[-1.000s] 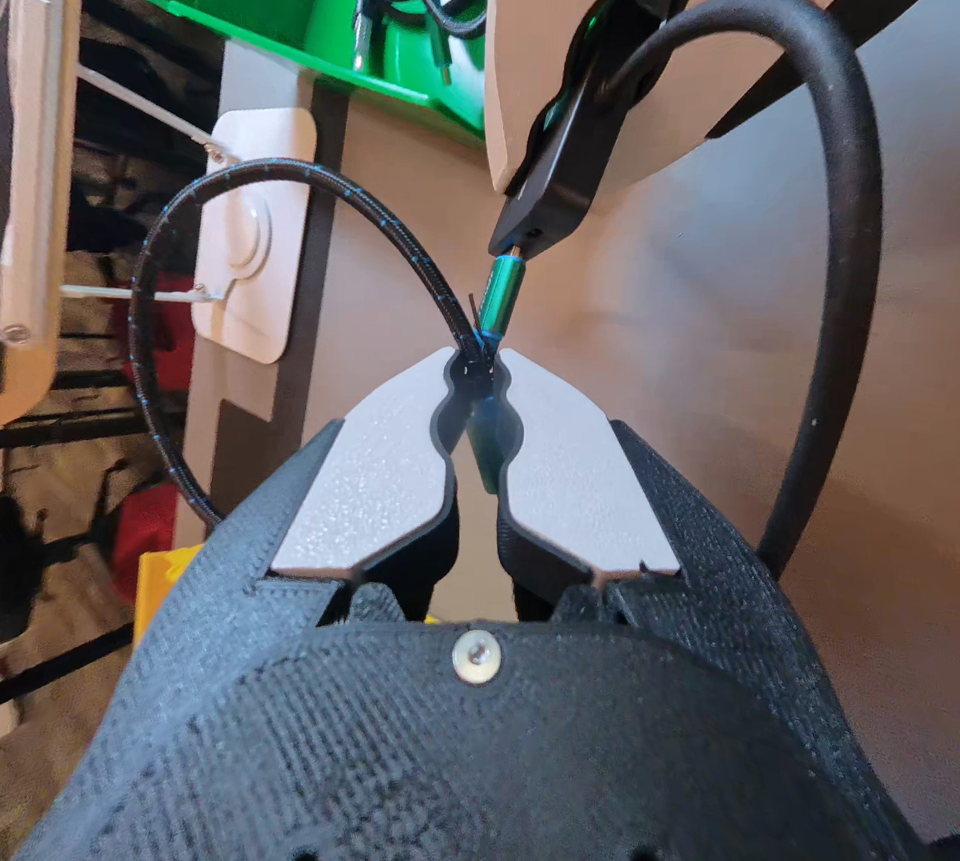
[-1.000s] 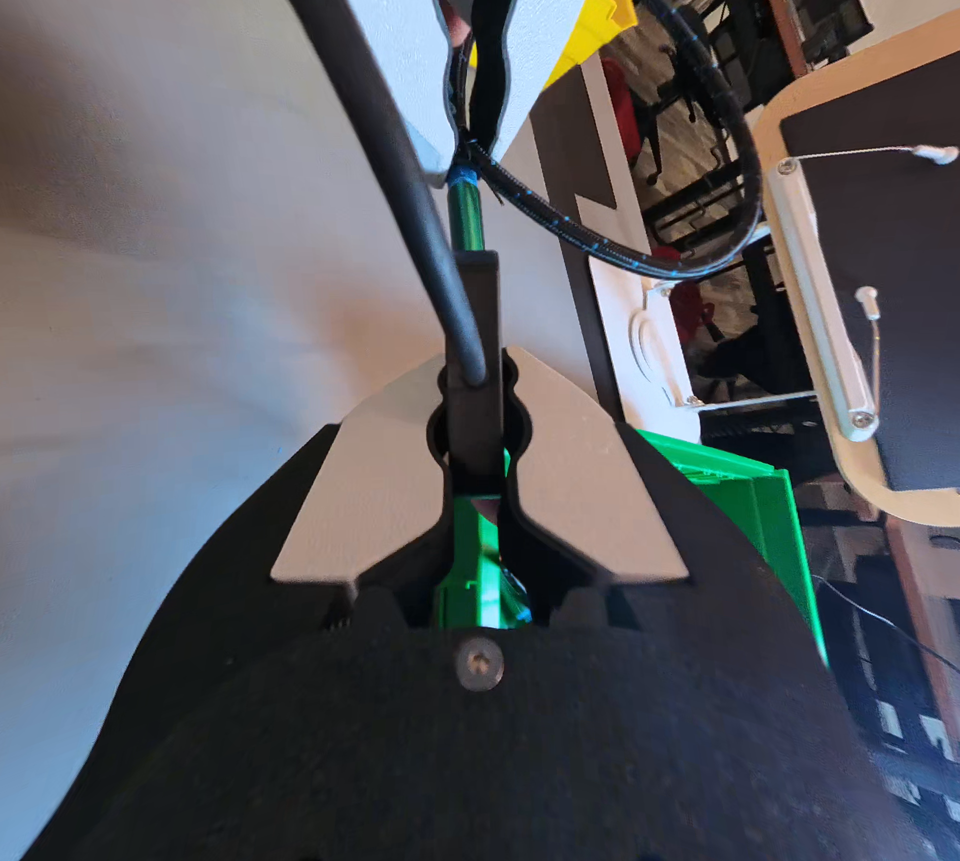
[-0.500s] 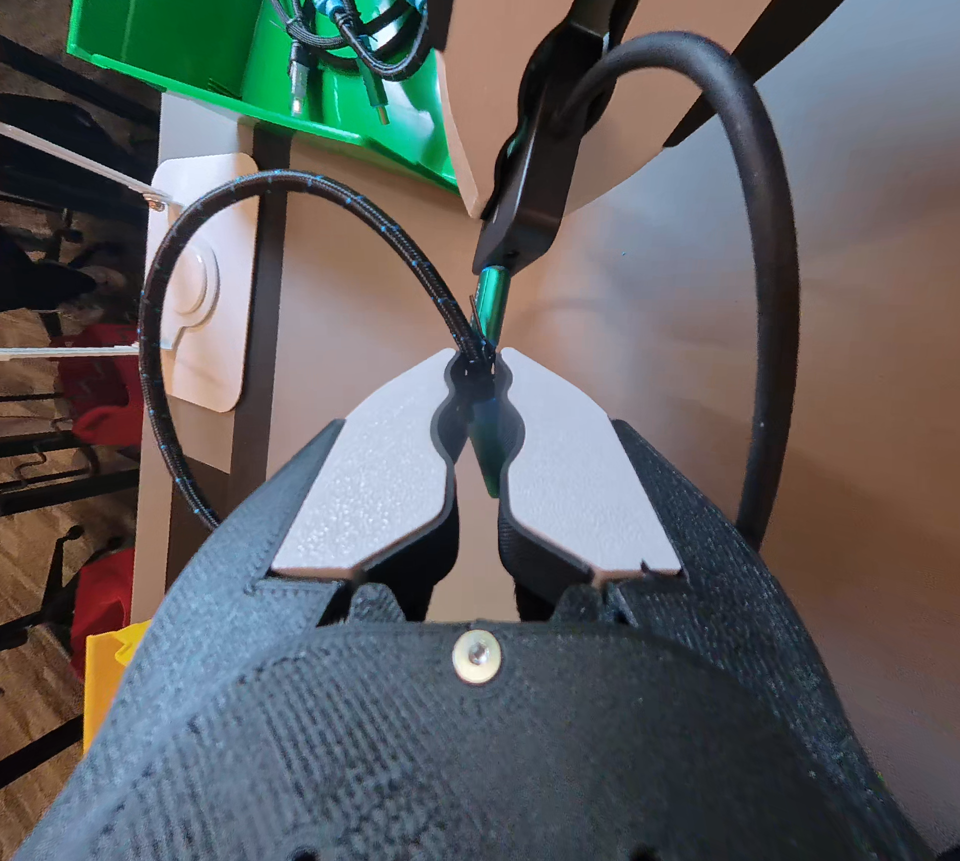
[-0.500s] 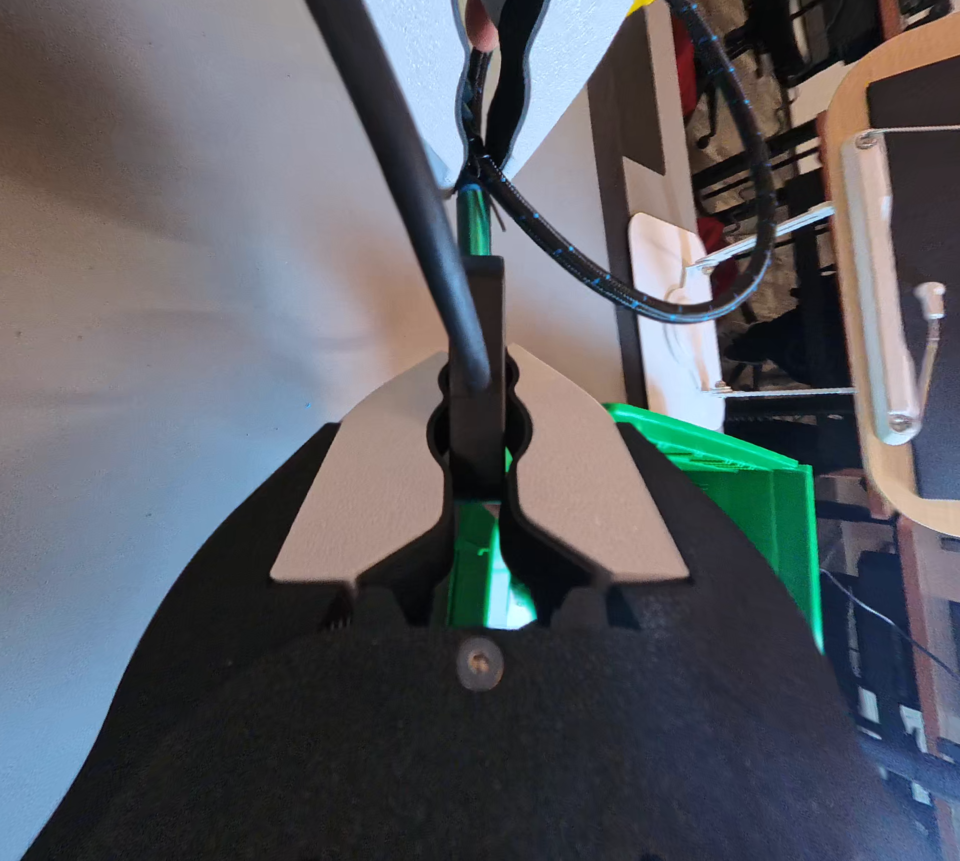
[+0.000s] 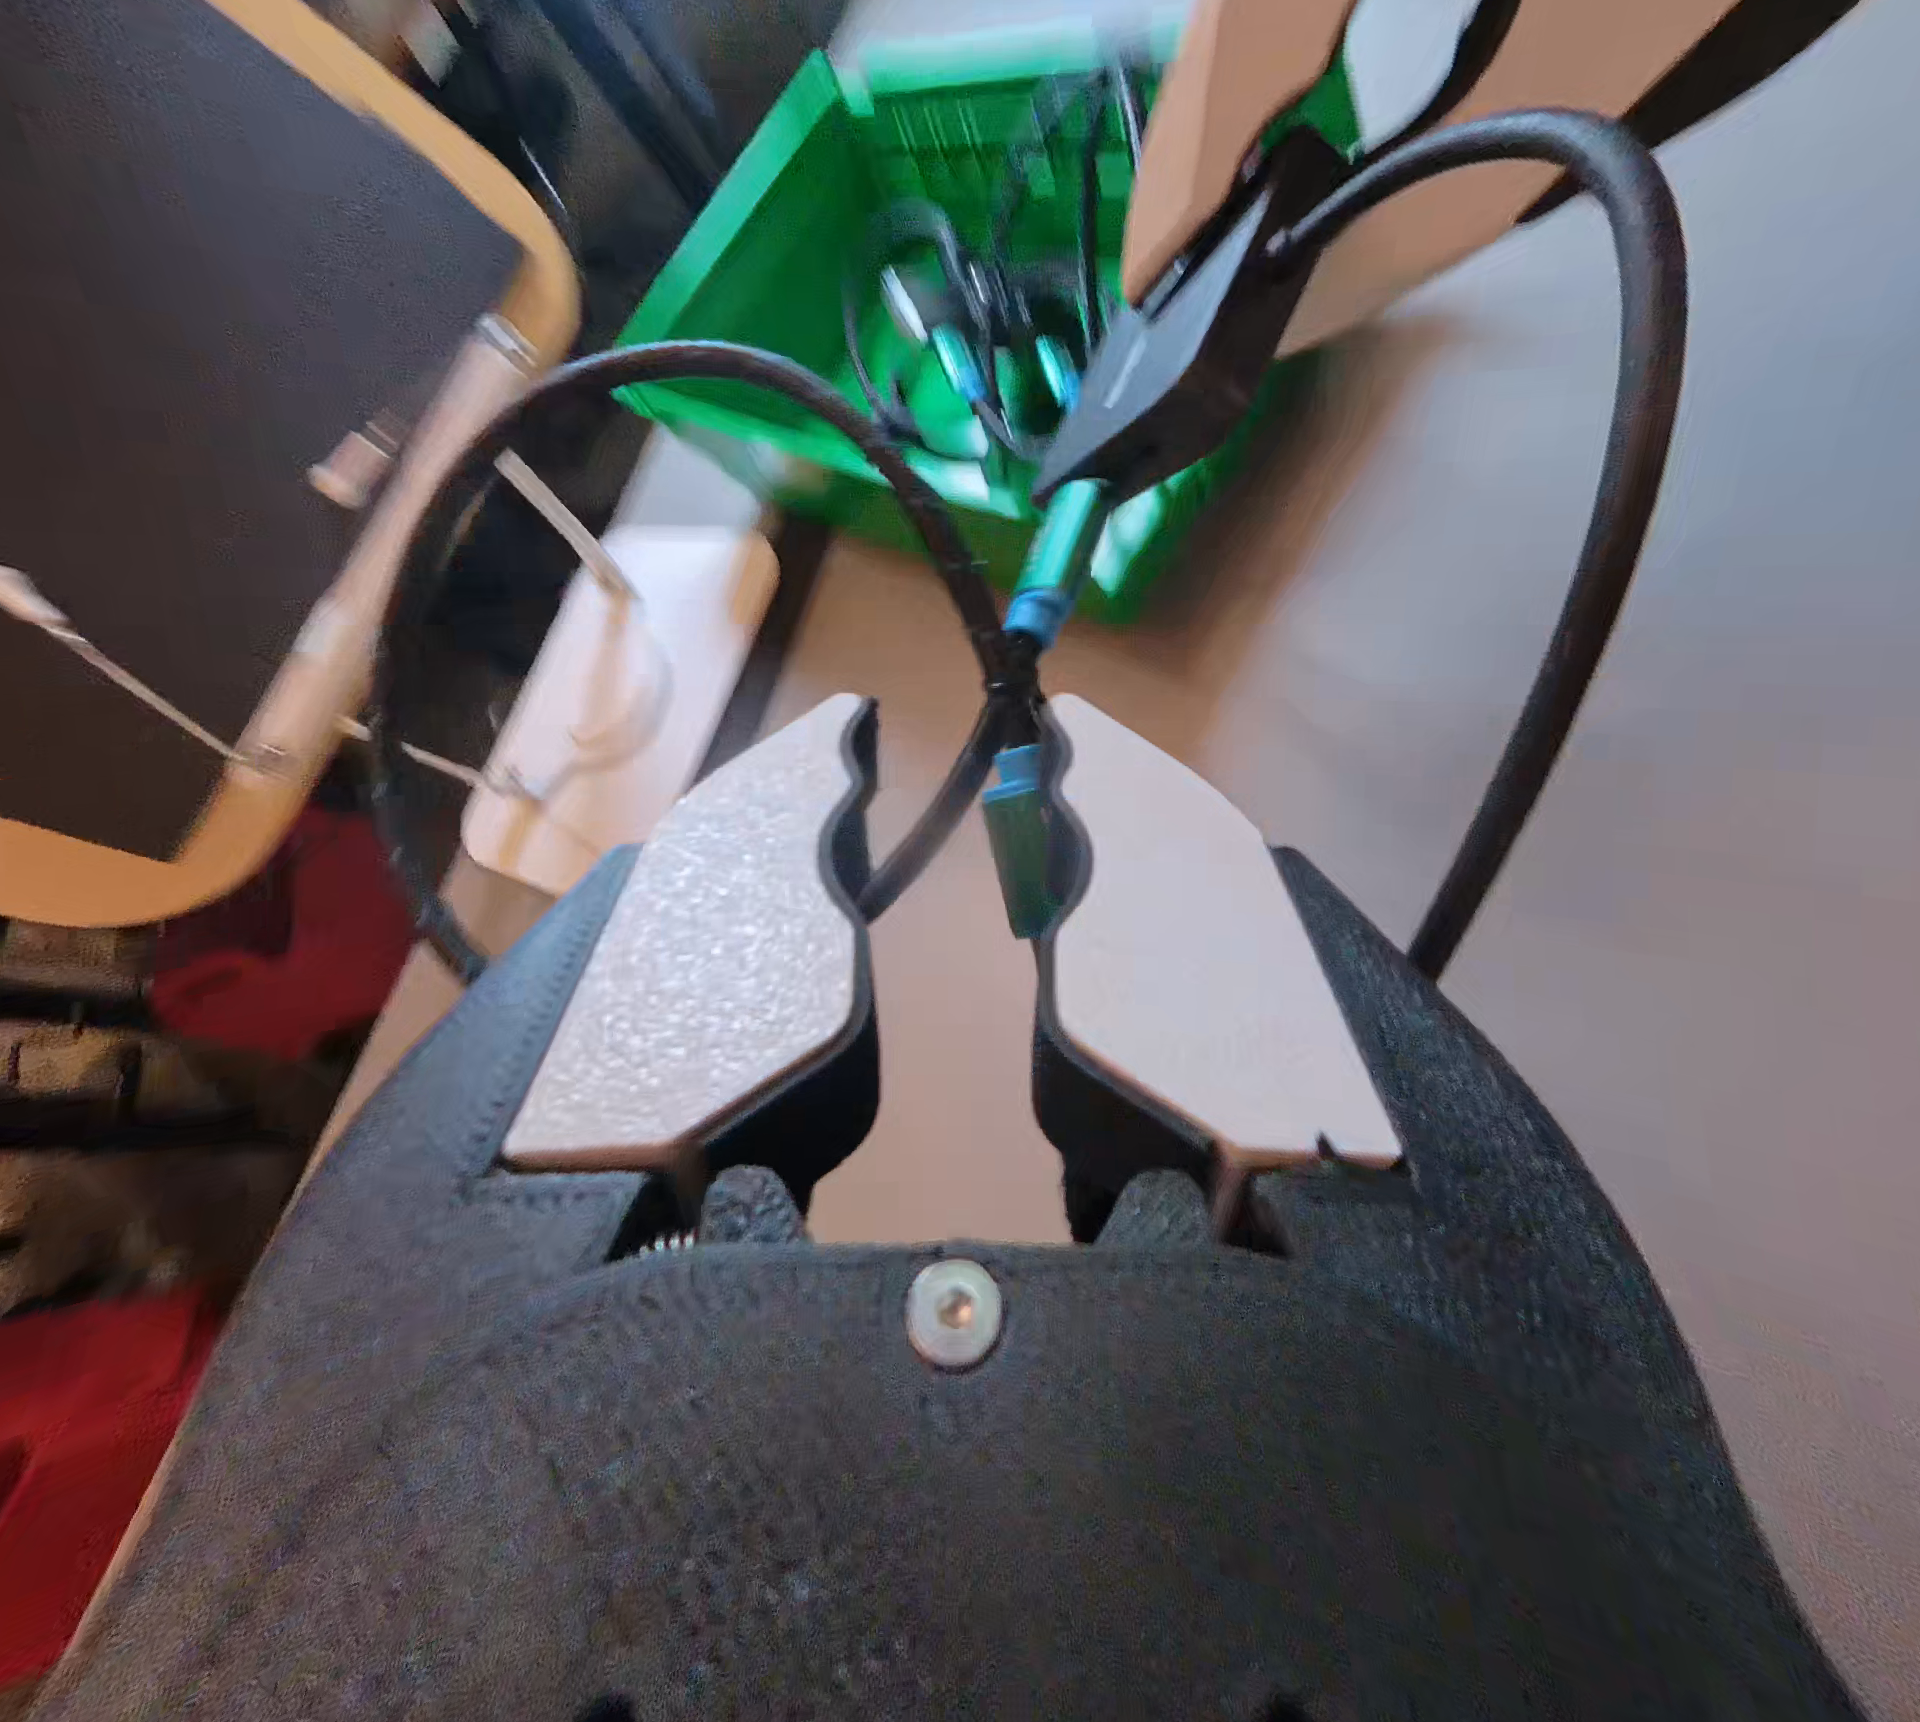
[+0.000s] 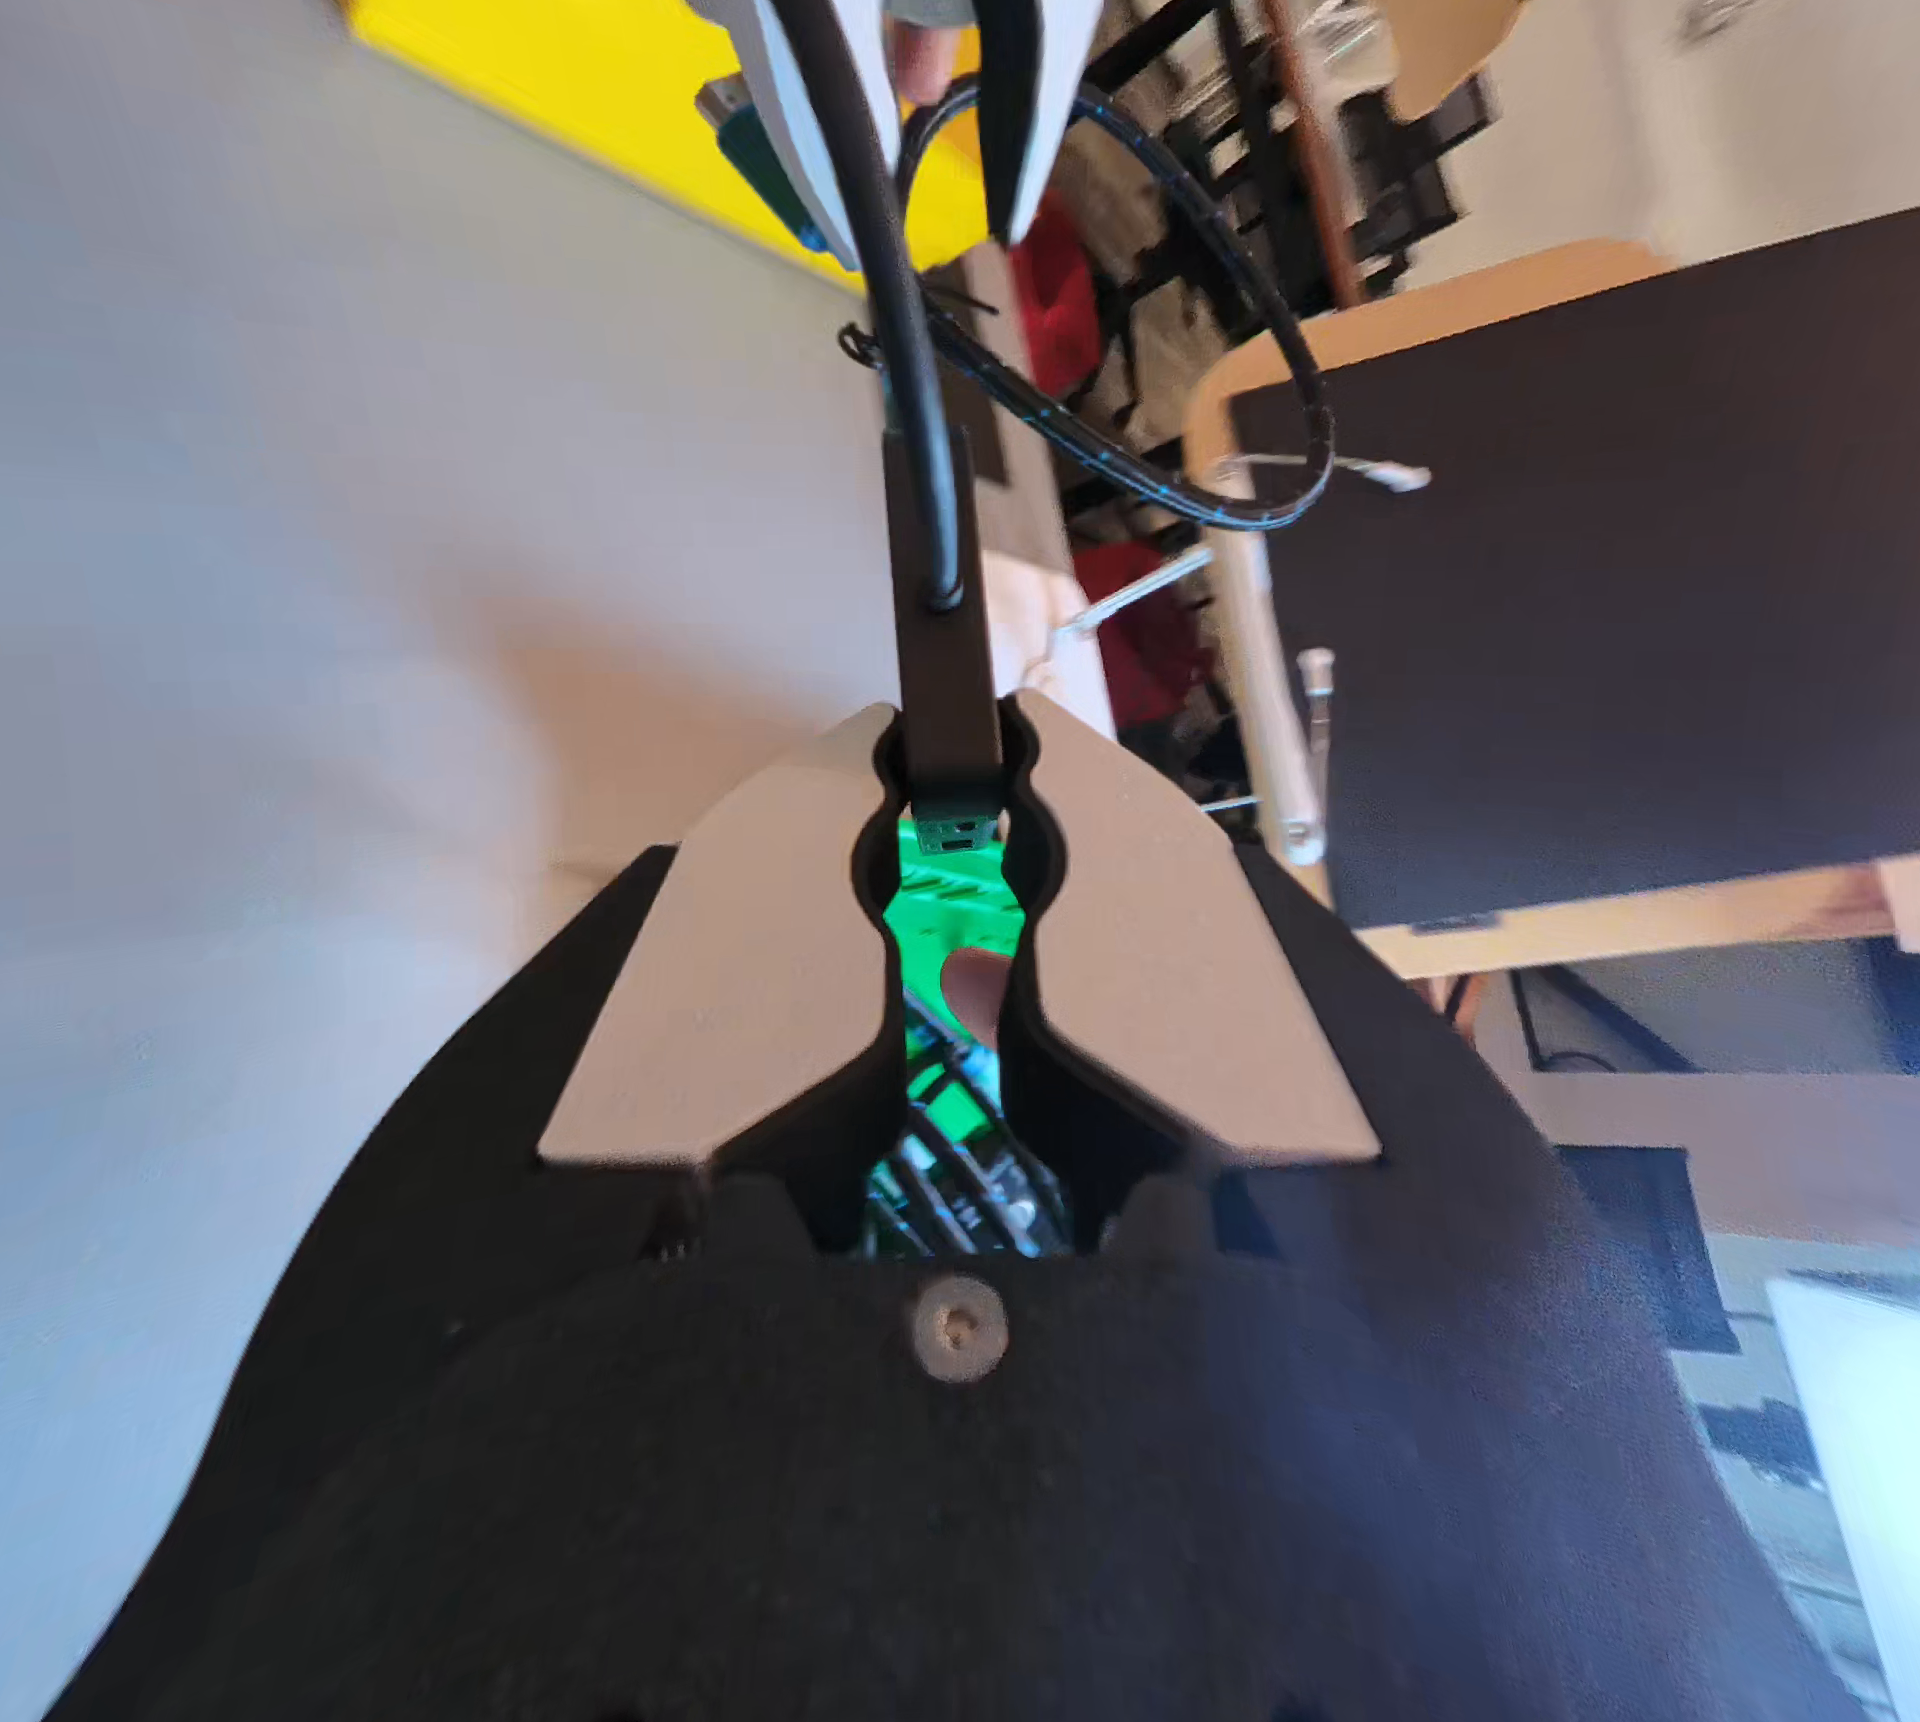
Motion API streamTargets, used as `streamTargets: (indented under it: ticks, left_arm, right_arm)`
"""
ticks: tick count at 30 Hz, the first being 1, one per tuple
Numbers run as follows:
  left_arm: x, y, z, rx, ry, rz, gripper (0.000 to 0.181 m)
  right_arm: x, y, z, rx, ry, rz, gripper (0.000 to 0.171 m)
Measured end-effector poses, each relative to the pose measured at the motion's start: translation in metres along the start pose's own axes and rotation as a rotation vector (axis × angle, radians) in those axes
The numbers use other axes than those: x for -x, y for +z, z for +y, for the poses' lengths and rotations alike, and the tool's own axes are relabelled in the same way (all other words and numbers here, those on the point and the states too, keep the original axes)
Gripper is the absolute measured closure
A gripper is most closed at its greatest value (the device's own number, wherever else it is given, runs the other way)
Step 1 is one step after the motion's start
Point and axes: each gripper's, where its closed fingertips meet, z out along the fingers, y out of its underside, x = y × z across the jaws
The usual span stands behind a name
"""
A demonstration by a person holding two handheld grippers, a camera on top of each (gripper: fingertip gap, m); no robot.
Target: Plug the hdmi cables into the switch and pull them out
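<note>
Left gripper (image 5: 956, 716) fingers stand apart, the braided cable (image 5: 940, 825) loose between them; right gripper (image 6: 951, 716) fingers clamp the switch (image 6: 935, 623).

The left gripper (image 5: 956, 716), clamped on the braided cable (image 5: 644, 368) half a second ago, now stands with its jaws apart and the cable loose between them. Both views are now tilted, bringing the green bin (image 5: 790, 259) toward centre in the left view.
</note>
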Motion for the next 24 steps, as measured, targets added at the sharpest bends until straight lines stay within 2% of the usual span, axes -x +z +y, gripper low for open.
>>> streamTargets:
  ticks: [1,2,5,9,12,14,16,18,20,24]
  left_arm:
    - [0.012,-0.018,-0.019,-0.131,-0.040,-0.032,0.145]
    - [0.025,-0.037,-0.033,-0.233,-0.085,-0.072,0.151]
    - [0.066,-0.084,-0.041,-0.382,-0.133,-0.260,0.150]
    - [0.081,-0.103,-0.032,-0.409,-0.186,-0.298,0.149]
    - [0.080,-0.097,-0.030,-0.380,-0.162,-0.305,0.149]
    - [0.078,-0.090,-0.026,-0.335,-0.119,-0.319,0.149]
    - [0.076,-0.083,-0.021,-0.286,-0.090,-0.321,0.147]
    - [0.075,-0.080,-0.015,-0.260,-0.096,-0.311,0.148]
    - [0.076,-0.078,-0.010,-0.252,-0.130,-0.287,0.148]
    - [0.083,-0.079,0.001,-0.237,-0.166,-0.281,0.148]
  right_arm:
    - [-0.016,-0.012,-0.007,-0.038,0.028,0.038,0.156]
    - [-0.036,-0.021,-0.007,-0.033,0.033,0.099,0.156]
    - [-0.092,-0.035,0.016,0.112,0.002,0.248,0.157]
    - [-0.143,-0.020,0.085,0.406,-0.016,0.336,0.156]
    - [-0.140,0.010,0.161,0.685,-0.037,0.284,0.156]
    - [-0.112,0.032,0.209,0.826,-0.028,0.162,0.154]
    - [-0.083,0.051,0.237,0.857,0.047,0.067,0.149]
    - [-0.062,0.060,0.247,0.848,0.153,-0.015,0.143]
    - [-0.059,0.060,0.239,0.781,0.251,-0.037,0.143]
    - [-0.076,0.042,0.199,0.575,0.427,-0.036,0.135]
